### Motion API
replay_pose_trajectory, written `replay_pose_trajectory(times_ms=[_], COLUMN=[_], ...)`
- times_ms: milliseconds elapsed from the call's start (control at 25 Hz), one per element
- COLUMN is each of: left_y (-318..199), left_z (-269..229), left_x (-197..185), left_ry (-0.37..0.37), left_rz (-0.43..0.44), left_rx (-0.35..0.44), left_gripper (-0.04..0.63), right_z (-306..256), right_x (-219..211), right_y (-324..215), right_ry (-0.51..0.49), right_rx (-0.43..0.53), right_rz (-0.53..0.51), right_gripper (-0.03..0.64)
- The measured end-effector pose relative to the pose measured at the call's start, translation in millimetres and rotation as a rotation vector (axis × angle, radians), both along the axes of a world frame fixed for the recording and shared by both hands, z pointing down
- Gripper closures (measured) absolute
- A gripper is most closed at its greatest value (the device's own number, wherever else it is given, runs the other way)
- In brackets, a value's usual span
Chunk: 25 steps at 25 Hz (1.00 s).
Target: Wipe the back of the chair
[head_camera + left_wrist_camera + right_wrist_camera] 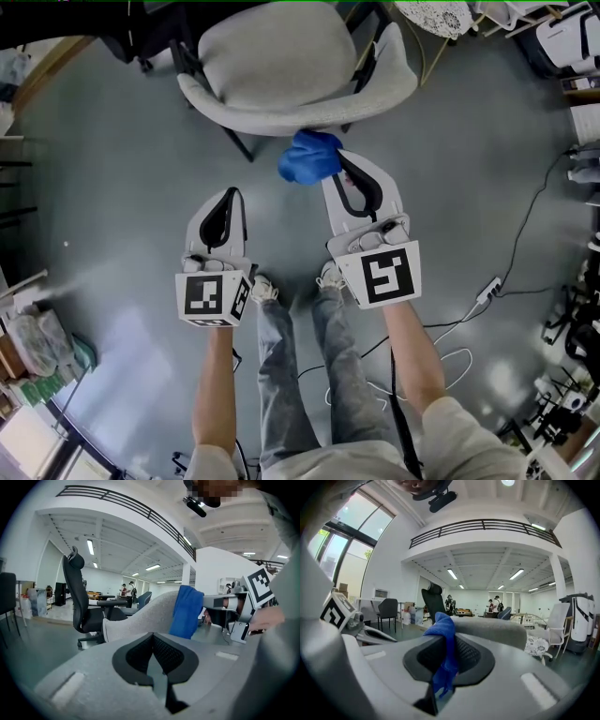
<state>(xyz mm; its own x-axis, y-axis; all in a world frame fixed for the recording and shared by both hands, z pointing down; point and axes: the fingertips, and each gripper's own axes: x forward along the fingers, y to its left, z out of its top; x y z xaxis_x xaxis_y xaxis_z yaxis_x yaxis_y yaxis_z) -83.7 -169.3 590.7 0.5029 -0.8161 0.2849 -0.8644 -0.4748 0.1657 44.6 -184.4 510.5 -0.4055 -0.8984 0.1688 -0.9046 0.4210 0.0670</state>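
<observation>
The person stands over grey jeans (281,375) and pale shoes (264,289) on the smooth grey floor (112,206), both forearms stretched forward with a gripper in each hand. The left gripper (230,199) hangs over bare floor, a little short of the chair, and its own view shows its jaws drawn together at the tips with nothing caught in them (152,638). The right gripper (340,161) reaches further ahead, and its jaws are pinched onto a blue cloth (309,157). Its own view shows the fabric bunched above the tips and a strip trailing down the slot between the pads (443,625). The cloth sits right against the outer face of the curved back of a grey upholstered chair (300,117). Seen from the left gripper's side, the cloth (185,611) hangs flat over that grey back (140,616). The seat of the chair lies beyond the back, facing away from the person. Off to the right a thin cable (530,225) runs across the floor to a white power strip (488,291). Further out in the open hall stand a black office chair (77,597) and a white chair (555,616).
</observation>
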Motion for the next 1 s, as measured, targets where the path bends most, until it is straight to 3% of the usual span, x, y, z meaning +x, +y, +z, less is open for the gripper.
replay_pose_trajectory(times_ms=[440, 1000], left_y=[7, 4], left_z=[-1, 9], left_x=[4, -9], left_ry=[0.0, -0.01], left_rz=[0.003, -0.014], left_rx=[-0.006, -0.028], left_gripper=[0.591, 0.59], right_z=[-1, 108], right_x=[0, 9], right_y=[-26, -40], right_ry=[-0.002, 0.066], right_rx=[0.034, -0.146], right_rz=[-0.006, -0.005], right_gripper=[0.577, 0.577])
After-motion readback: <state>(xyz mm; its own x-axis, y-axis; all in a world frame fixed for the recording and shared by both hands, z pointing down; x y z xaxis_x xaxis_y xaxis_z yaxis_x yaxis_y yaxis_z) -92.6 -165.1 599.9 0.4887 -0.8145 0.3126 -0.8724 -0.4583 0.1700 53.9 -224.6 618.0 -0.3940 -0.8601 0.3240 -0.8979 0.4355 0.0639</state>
